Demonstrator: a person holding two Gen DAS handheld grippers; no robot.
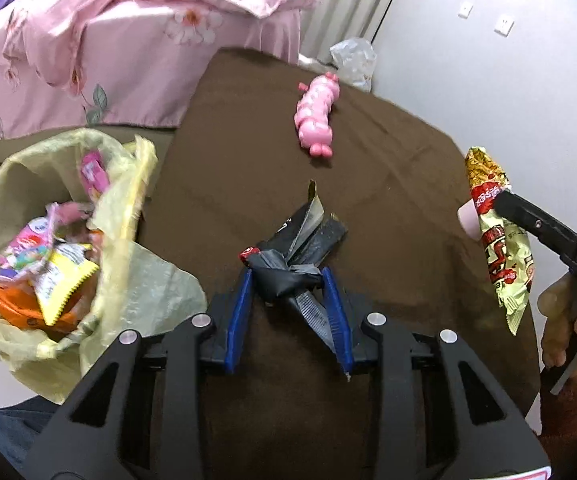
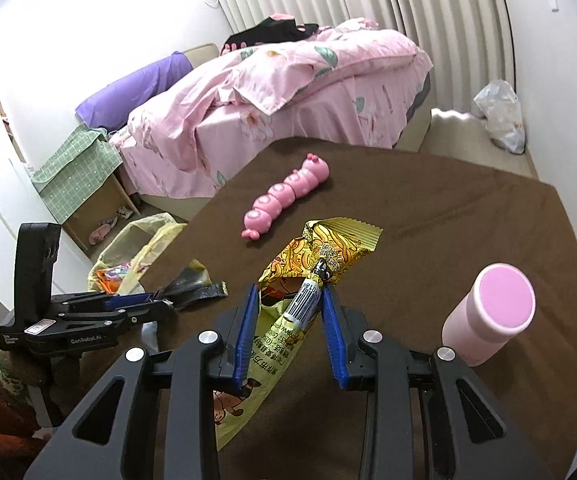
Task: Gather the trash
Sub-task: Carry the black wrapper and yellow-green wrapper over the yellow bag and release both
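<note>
From the left wrist we see our left gripper (image 1: 287, 276) low over the brown table (image 1: 388, 184), its blue pads pressed on a crumpled black wrapper (image 1: 292, 256) that fans out ahead of the fingertips. To the left, just off the table edge, a yellow bag (image 1: 128, 208) stands open with bright wrappers (image 1: 44, 276) inside. A pink toy (image 1: 315, 118) lies farther along the table, well apart from the black wrapper. At the right edge, our right gripper (image 1: 502, 200) holds a yellow noodle packet (image 1: 500, 240) hanging off the table surface, with a hand (image 1: 568, 320) behind it on the handle.

From the right wrist we see the right gripper (image 2: 288, 296) clamped on that noodle packet (image 2: 312, 256), which is folded and bunched between the pads, its top flaring forward and its tail trailing back under the fingers. A pink cup (image 2: 492, 312) stands upright on the table (image 2: 448, 220) to the right. The toy (image 2: 288, 196) lies ahead. On the left the left gripper (image 2: 160, 302) grips the black wrapper (image 2: 196, 288), with the bag (image 2: 144, 240) beyond it beside the table. A pink bed (image 2: 288, 92) fills the background.
</note>
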